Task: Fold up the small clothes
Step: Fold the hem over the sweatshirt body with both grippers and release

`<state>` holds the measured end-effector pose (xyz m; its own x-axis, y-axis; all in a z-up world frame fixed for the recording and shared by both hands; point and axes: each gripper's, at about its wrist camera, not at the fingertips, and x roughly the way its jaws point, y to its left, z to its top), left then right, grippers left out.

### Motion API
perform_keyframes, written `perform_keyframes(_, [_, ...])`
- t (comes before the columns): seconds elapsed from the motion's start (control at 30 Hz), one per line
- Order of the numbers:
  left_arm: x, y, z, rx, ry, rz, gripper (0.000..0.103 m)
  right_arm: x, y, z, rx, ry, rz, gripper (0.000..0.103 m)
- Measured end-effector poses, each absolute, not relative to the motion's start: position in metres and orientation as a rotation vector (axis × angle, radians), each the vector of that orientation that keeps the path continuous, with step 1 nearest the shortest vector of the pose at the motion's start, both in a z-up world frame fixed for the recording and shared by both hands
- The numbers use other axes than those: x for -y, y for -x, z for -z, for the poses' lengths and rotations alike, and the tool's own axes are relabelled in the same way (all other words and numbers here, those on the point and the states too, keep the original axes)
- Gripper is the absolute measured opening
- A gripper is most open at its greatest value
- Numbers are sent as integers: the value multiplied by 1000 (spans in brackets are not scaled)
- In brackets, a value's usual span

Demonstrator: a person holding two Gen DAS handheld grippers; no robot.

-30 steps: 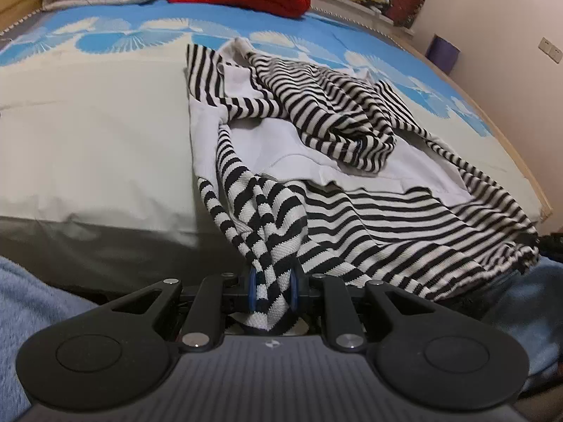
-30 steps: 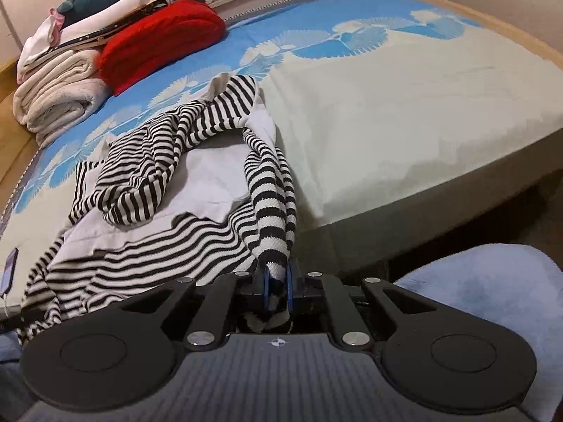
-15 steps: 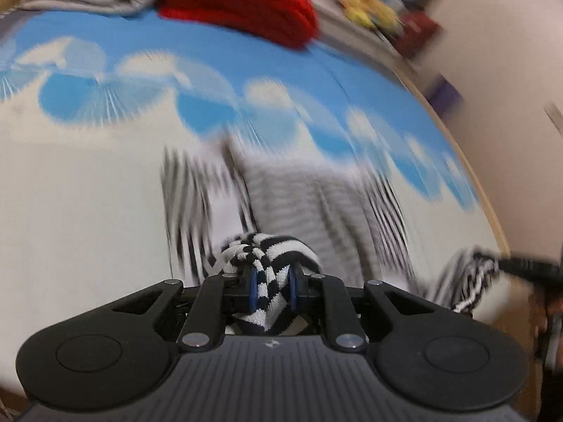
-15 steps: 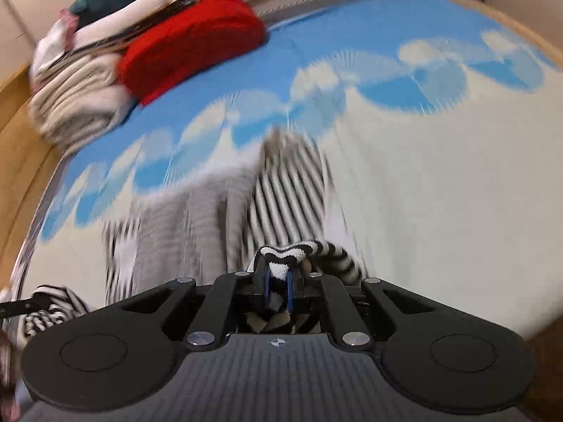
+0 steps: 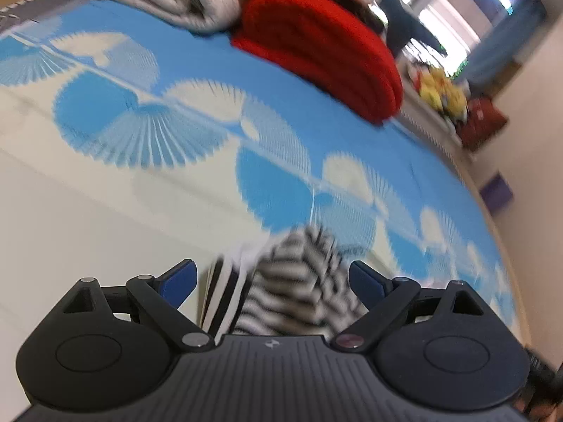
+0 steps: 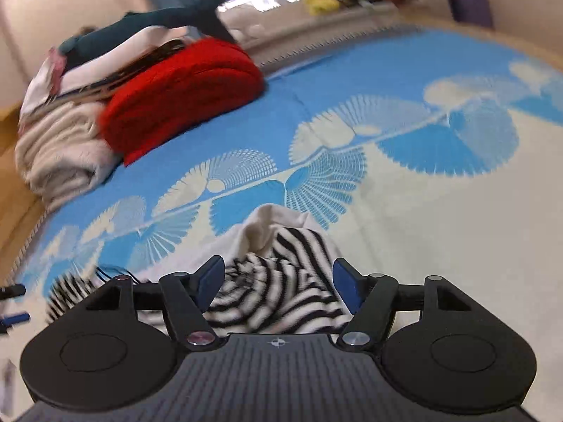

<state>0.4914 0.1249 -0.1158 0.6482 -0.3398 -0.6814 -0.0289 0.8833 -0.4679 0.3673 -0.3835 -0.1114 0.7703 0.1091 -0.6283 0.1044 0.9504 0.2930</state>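
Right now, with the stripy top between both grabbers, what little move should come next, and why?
Probably pull both grippers straight back off the stripy top. The left gripper and right gripper are opening, and their pads no longer press the cloth, though it lies between them. It looks bunched on the bed cover, so backing away shows what needs smoothing.

No readable words or numbers are showing anywhere. Only a small unlettered emblem is sitting on each gripper's black body.
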Motion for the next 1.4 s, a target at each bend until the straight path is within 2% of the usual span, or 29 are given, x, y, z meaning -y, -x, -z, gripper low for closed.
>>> perform_keyframes(0.3, [-97,-508,136,-840,300,354,95,343,-409,143,-733,63,-183,68])
perform_keyframes(0.4, [-80,-515,141,-844,242,384,94,340,-427,152,-773,71,-190,63])
perform_keyframes(0.43, [-73,-517,145,-853,212,391,87,339,-431,154,-795,54,-208,42])
perform_keyframes(0.47, [-68,-518,147,-859,186,398,68,337,-433,154,-808,58,-224,27])
perform_keyframes(0.5, [-62,-519,149,-864,163,412,55,334,-431,150,-807,83,-232,21])
perform_keyframes(0.53, [-58,-520,151,-866,145,425,27,330,-427,144,-786,117,-251,16])
perform_keyframes(0.57, [-55,-519,150,-860,132,434,8,328,-421,136,-769,136,-271,16])
perform_keyframes(0.7, [-60,-510,128,-791,142,435,6,338,-397,93,-679,70,-311,15])
perform_keyframes(0.87, [-78,-503,103,-716,194,427,6,377,-392,55,-554,-208,-240,15])
perform_keyframes(1.03, [-102,-527,115,-743,316,298,5,388,-453,88,-613,-412,-27,14])
perform_keyframes(1.23, [-98,-563,155,-832,314,203,5,357,-500,151,-748,-299,116,14])
perform_keyframes(1.4, [-101,-573,163,-843,343,178,5,360,-499,138,-686,-312,141,14])
